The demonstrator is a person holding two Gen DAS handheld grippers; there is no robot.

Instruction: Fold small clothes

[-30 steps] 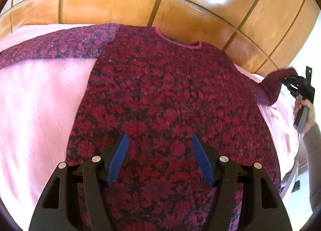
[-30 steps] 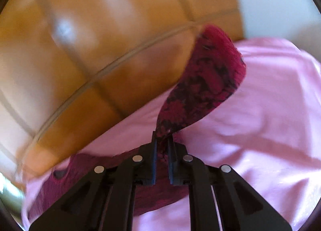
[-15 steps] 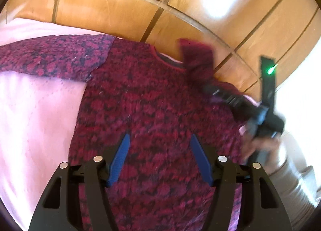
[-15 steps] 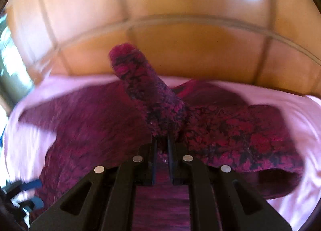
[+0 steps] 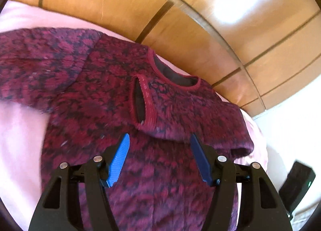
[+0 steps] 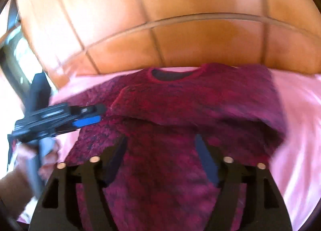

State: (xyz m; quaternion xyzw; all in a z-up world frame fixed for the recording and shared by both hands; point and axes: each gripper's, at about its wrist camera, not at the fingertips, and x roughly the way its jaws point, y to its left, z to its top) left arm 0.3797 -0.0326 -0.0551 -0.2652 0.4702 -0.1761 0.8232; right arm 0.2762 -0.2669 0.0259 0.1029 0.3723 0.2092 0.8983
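Garment: a dark red patterned sweater (image 5: 112, 98) lies flat on a pink bedsheet (image 5: 18, 130), neckline (image 5: 172, 74) toward the wooden headboard (image 5: 200, 20)
Folded part: one sleeve (image 5: 180, 110) is laid across the chest, its cuff (image 5: 143, 100) resting just below the neckline
Other sleeve: stretched out flat to the picture-left in the left wrist view (image 5: 36, 66), on the sheet
Containers: none in view; the bed alone bears the sweater
Edges: the sheet's far edge meets the headboard just behind the neckline; the bed's side edge runs close past the folded shoulder, with a pale wall (image 5: 291, 114) beyond
Open room: bare pink sheet on both sides of the sweater body (image 6: 297, 130)
Left tongs (image 5: 159, 157): roughly half open, blue pads (image 5: 119, 158) apart over the sweater's lower body, gripping nothing; contact with the fabric cannot be told
Right tongs (image 6: 161, 160): jaws opening, wide apart above the sweater body below the folded sleeve, no fabric pinched between them
Blur: the right wrist view is smeared, so fine detail is uncertain
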